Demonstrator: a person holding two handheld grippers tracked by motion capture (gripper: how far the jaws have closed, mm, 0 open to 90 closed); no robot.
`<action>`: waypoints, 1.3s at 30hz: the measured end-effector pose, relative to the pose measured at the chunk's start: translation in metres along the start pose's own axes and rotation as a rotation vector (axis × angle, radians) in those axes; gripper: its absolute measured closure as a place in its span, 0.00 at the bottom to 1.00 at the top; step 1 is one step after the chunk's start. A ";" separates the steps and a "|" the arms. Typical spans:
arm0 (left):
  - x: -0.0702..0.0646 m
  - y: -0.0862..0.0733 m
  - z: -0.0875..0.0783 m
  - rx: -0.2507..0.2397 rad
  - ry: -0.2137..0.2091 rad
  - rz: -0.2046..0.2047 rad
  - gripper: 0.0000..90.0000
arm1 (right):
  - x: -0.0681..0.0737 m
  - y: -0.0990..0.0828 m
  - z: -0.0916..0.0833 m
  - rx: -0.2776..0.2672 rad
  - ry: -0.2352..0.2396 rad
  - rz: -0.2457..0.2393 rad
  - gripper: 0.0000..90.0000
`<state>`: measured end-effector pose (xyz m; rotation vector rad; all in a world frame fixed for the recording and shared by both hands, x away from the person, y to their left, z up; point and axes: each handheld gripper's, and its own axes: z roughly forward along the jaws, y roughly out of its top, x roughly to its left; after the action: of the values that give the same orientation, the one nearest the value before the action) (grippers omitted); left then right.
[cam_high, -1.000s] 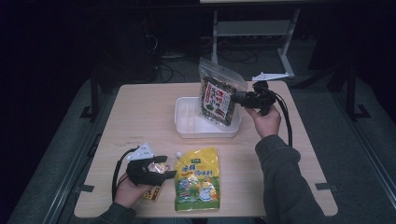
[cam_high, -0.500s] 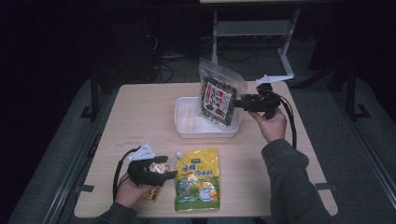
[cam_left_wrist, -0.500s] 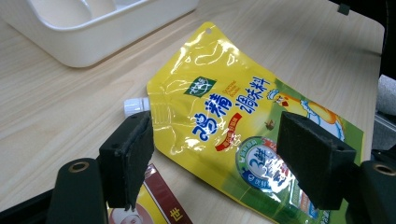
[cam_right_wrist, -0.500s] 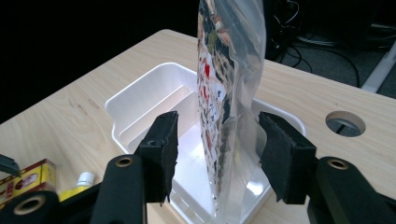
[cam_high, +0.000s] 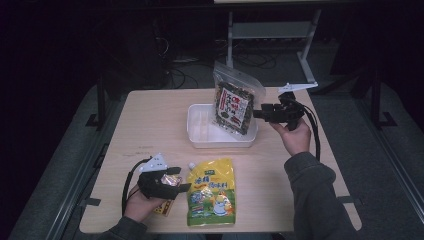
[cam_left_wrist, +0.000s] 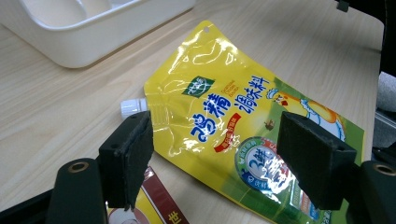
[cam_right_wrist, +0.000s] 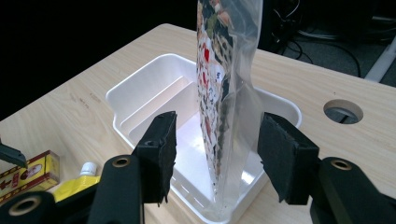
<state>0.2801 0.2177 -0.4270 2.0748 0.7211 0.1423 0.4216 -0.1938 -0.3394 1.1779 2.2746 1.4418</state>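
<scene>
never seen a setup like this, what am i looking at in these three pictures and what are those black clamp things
A person sits at a pale wooden table with a hand-held gripper, a black two-jaw clamp, in each hand. One picture looks down from above; the other two come from cameras riding on each clamp, looking along its jaws.

The right hand-held gripper has just been opening: its pads stand apart from the clear bag of dark dried food, which stands in the white plastic tray.

The left hand-held gripper hovers open over a flat yellow spouted pouch. A small red and yellow box lies beside it.
</scene>
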 end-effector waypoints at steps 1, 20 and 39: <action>0.000 0.000 0.000 -0.001 0.000 -0.001 0.30 | 0.000 0.000 0.000 0.001 0.002 0.002 0.51; -0.002 0.001 0.000 0.002 0.004 0.011 0.29 | 0.017 -0.015 -0.018 0.022 0.056 0.016 0.38; -0.007 0.003 0.003 0.014 -0.004 0.028 0.29 | 0.057 -0.067 0.015 0.245 0.193 -0.010 0.36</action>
<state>0.2772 0.2101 -0.4252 2.0986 0.6926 0.1492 0.3575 -0.1568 -0.3892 1.1323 2.6478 1.3557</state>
